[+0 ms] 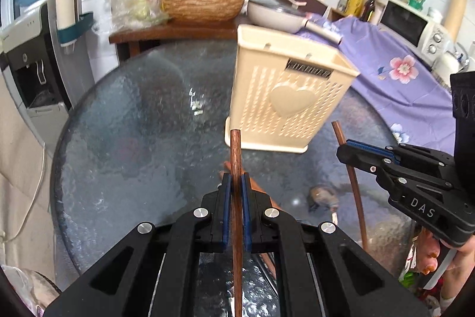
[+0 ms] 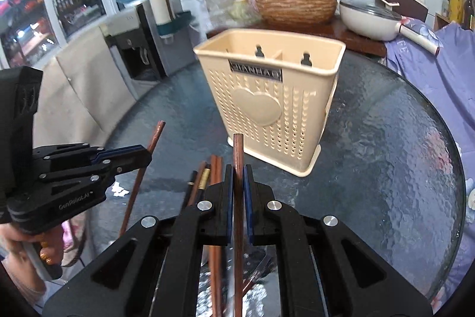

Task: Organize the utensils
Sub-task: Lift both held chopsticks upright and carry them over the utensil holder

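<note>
The left claw (image 1: 236, 186) is pressed together on a dark brown wooden chopstick (image 1: 236, 156), which runs up between its blue pads and pokes out past the tips toward the cream perforated plastic utensil holder with a raised heart on its face (image 1: 285, 97). The right claw (image 2: 237, 177) likewise pinches a second brown wooden chopstick (image 2: 238, 150), its blunt end showing just in front of the holder's lower edge in the right wrist view.

The holder stands upright on the round dark textured-glass counter (image 1: 133, 124); its open top shows a divider making two compartments (both look empty from the right wrist view). From the left wrist camera the right claw appears at the right edge, its chopstick slanting down through the jaws toward the counter.

A small bundle of loose brown and black chopsticks (image 2: 207, 177) lies on the counter just left of the right claw. Behind the counter sit a woven-look brown basin (image 2: 297, 8) and a white lidded pan (image 2: 371, 17).
</note>
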A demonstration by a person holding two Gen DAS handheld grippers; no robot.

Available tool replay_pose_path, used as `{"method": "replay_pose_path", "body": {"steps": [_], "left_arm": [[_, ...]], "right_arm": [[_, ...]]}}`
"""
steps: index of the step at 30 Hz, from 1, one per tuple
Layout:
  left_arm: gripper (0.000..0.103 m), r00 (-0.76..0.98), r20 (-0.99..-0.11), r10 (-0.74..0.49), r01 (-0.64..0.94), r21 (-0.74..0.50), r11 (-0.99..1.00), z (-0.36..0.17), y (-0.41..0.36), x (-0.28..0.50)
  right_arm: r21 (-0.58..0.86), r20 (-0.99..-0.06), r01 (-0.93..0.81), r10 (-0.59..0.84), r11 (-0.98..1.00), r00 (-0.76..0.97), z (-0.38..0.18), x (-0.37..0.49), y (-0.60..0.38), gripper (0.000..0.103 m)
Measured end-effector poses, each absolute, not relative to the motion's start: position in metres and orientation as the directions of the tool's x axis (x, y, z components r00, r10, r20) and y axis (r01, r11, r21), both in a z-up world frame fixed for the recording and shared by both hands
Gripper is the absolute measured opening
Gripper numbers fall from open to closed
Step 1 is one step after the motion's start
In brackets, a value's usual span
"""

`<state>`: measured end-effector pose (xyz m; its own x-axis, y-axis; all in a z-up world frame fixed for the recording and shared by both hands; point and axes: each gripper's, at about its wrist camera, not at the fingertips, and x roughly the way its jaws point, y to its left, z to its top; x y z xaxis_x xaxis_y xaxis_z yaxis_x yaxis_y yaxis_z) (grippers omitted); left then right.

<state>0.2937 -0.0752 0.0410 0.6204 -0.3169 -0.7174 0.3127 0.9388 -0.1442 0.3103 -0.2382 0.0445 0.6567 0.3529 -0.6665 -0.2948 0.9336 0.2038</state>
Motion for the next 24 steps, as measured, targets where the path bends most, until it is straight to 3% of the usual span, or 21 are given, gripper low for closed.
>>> {"method": "replay_pose_path", "body": {"steps": [11, 24], "left_arm": [[0.006, 0.700, -0.611, -0.369, 0.365, -0.138, 0.921, 0.086, -0.065, 0.248], [0.006, 0.740, -0.560, -0.373, 0.373, -0.120, 0.920, 0.107, -0.061, 0.228]], "right_arm": [[0.195, -0.586, -0.353, 0.398, 0.915, 0.706, 0.084, 0.260, -0.248, 0.007], [0.199, -0.525, -0.354, 0.405, 0.914, 0.749, 0.109, 0.236, -0.265, 0.007]]}}
